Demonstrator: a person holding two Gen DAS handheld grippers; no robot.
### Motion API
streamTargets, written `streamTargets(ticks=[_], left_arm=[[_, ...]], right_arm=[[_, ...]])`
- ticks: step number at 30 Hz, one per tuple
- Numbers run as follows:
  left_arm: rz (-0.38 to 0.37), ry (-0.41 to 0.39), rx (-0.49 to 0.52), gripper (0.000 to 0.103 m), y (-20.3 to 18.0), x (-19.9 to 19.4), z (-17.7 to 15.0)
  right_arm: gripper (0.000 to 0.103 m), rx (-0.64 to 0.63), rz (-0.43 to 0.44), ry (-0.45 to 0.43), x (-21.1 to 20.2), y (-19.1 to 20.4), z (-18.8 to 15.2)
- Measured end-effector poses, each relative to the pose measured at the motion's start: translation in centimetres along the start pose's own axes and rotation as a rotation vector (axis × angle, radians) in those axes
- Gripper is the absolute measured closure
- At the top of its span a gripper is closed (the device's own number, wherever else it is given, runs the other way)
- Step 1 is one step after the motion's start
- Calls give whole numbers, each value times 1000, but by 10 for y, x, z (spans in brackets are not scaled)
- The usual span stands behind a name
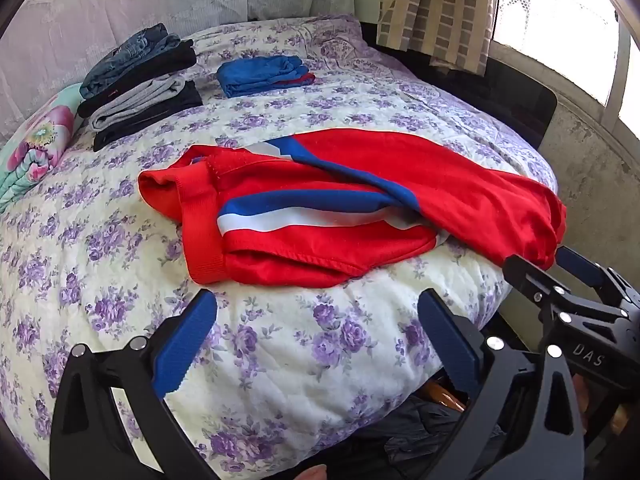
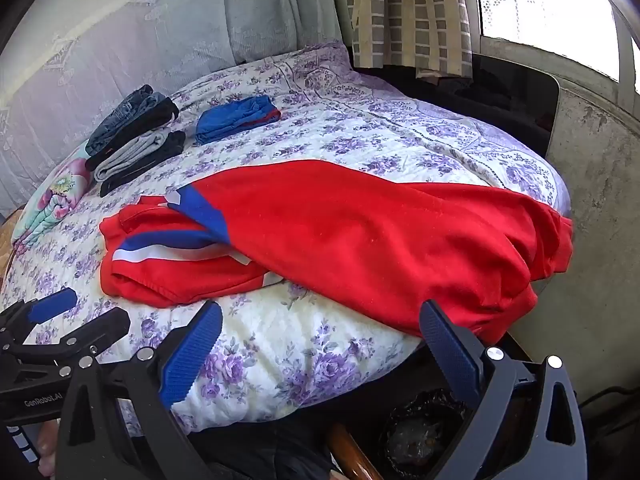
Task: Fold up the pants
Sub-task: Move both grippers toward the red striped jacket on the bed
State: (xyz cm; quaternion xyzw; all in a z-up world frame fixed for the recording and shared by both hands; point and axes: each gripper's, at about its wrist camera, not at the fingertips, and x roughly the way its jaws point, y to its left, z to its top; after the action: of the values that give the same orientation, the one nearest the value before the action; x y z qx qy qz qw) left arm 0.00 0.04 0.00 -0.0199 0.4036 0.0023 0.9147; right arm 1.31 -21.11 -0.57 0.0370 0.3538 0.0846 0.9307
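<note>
Left gripper (image 1: 316, 344), black frame with blue ribbed pads: jaws are being held wide apart, nothing between them, hovering over the near edge of the bed.

Right gripper (image 2: 320, 344), same build: jaws likewise being held apart, empty. Its right pad is sitting just beside the near hem of the pants; contact cannot be told.

White quilted bedspread with purple flower print (image 1: 280, 352) is being used as the work surface.

Red fabric pants with blue and white side stripes (image 1: 320, 216) (image 2: 360, 248) are being left lying crosswise on the bedspread, just beyond both grippers. Ribbed waistband is being shown at the left end; one leg is lying rumpled over the other, its far end drooping over the right edge of the bed.

Farther back, a folded blue garment with a red edge (image 1: 262, 74) is being kept well apart from the pants.

At far left, a stack of folded dark and grey clothes (image 1: 140, 84) is being kept beside a flowered pillow (image 1: 40, 140).

Checked curtain (image 1: 436, 12) is hanging behind the bed.
</note>
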Motion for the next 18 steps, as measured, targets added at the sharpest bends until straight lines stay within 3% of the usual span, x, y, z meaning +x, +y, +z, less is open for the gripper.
streamTargets(ticks=[18], left_arm=[[-2, 2, -3, 5, 0, 0, 0]], right_arm=[[4, 2, 4, 12, 2, 2, -1]])
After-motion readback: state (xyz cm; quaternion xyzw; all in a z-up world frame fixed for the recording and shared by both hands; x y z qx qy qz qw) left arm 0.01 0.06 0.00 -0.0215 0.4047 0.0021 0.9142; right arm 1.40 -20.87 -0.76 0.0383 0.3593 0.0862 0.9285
